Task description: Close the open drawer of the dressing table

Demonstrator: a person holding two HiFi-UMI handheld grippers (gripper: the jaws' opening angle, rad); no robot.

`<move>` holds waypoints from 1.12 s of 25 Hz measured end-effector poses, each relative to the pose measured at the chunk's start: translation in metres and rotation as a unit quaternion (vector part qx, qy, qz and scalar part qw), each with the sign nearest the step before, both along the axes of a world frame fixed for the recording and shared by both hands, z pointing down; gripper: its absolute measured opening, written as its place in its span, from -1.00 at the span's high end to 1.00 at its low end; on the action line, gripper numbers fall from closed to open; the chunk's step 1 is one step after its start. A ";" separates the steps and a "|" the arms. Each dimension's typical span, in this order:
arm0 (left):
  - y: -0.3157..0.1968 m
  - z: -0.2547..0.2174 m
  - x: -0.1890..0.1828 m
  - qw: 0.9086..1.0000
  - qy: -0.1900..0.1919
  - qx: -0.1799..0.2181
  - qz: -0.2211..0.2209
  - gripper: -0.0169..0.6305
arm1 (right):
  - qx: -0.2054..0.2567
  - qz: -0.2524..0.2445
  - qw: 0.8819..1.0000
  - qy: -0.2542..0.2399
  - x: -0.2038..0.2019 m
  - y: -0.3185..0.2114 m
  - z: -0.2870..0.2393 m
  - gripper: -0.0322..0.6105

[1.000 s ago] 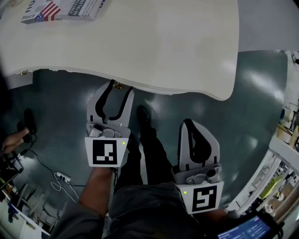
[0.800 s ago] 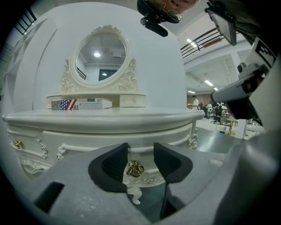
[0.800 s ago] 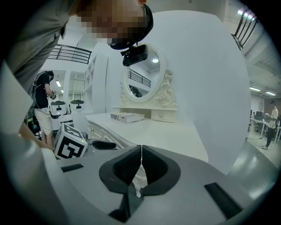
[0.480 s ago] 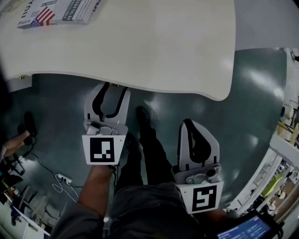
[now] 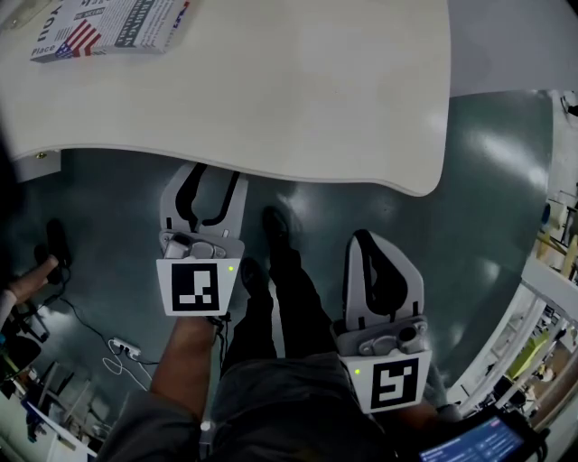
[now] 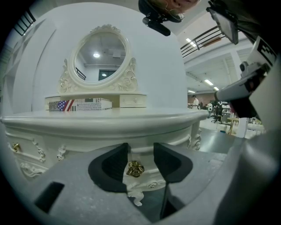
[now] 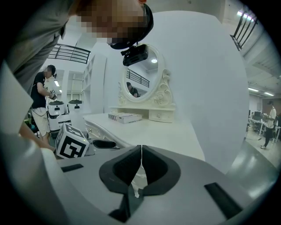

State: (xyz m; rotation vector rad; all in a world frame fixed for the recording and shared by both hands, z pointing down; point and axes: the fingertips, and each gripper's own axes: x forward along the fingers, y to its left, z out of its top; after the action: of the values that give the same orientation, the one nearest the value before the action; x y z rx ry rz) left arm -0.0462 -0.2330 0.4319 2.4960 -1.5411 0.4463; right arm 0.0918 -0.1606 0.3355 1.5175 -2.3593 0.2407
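Left gripper [image 5: 214, 179] has pushed farther in than a second ago, and we now see its tips under the near edge of the surface [image 5: 298, 90]. The drawer [image 6: 141, 148] front that stuck out before is now hidden by that edge in the head view. The jaws are narrowly apart with the gold knob [image 6: 135, 168] between them, not clamped. Right gripper [image 5: 368, 242] has stayed near right, well apart from the table, jaws together on nothing. We note a flag-printed box [image 5: 107, 25] far left on the surface and an oval mirror [image 6: 100, 55] behind. The person's legs [image 5: 289, 289] and a power strip [image 5: 122, 345] are below.
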 end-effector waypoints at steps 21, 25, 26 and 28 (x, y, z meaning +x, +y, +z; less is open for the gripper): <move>0.073 -0.089 -0.029 0.996 0.066 0.020 -0.050 0.34 | 0.039 -0.018 0.999 -0.024 -0.040 0.033 -0.040 0.85; 0.094 -0.146 -0.046 0.993 0.070 0.066 -0.067 0.42 | 0.067 -0.020 0.997 -0.042 -0.059 0.044 -0.065 0.85; 0.100 -0.160 -0.051 0.992 0.072 0.077 -0.071 0.46 | 0.077 -0.017 0.996 -0.045 -0.063 0.046 -0.074 0.85; 0.119 -0.185 -0.057 0.991 0.068 0.093 -0.075 0.52 | 0.096 -0.016 0.994 -0.046 -0.070 0.054 -0.096 0.85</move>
State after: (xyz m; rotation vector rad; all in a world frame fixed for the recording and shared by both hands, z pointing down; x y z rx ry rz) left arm -0.1030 -0.1136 0.2465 2.4580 -1.7698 0.1112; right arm 0.0214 -0.1062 0.2397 1.5839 -2.5399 0.0787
